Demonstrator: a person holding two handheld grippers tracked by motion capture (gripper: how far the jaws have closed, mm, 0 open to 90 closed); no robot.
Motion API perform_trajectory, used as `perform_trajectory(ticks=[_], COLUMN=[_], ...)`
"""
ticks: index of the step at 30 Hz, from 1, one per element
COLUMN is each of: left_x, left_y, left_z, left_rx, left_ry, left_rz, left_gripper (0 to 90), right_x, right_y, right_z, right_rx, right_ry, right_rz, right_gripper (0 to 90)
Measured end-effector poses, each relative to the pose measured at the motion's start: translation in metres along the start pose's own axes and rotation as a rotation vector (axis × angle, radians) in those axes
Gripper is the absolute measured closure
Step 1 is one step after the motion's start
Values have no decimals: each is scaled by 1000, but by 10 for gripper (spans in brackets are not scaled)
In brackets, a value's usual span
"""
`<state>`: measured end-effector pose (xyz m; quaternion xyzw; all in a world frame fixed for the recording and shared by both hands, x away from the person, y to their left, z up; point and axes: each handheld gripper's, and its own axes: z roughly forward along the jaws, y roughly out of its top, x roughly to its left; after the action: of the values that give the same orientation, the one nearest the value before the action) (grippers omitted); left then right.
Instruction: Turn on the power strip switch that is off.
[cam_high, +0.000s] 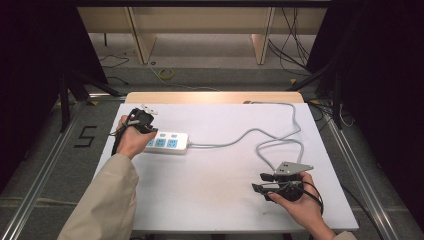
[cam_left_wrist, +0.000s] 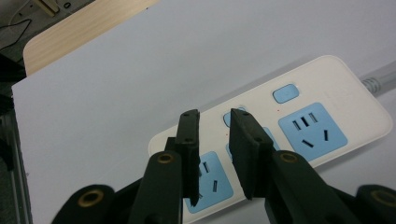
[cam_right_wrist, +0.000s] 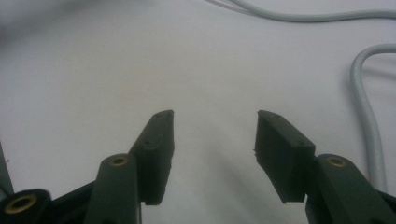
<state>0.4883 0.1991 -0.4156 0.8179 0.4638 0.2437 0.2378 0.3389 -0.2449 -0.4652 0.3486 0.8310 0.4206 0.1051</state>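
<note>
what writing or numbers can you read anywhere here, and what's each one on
"5": black figure on the grey floor to the left of the table.
Power strip: no brand or label readable on its white case; a few tiny red specks beside the blue switches are too small to read.
Grey cable: no print visible.

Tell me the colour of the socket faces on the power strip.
Light blue, set in the white power strip; clearest in the left gripper view.
</note>
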Motion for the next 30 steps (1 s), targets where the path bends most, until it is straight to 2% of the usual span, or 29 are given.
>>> perform_trajectory(ticks=[12,15,19,24,26,30], left_x=[-11,-15,-23,-33,-35,-39], left_y=[-8,-8,-9,-13,-14,-19], left_z=[-20,-25,-32,-39,-41,-42], left_rx=[-77,-90,-107,-130,-128,-130], left_ry=[-71,-93,-115,-141,-144,-124], left_rz=[-3,-4,20,26,32,40], left_gripper=[664,615,549,474,445,388], right_x=[0,0,0,0,0,0], right_y=[0,0,0,0,0,0], right_z=[0,0,0,0,0,0], right_rx=[-1,0,-2,-2,-2,-2], right_ry=[1,0,0,1,1,0], right_rz=[2,1,2,1,1,1], right_gripper=[480,480,480,480,480,480])
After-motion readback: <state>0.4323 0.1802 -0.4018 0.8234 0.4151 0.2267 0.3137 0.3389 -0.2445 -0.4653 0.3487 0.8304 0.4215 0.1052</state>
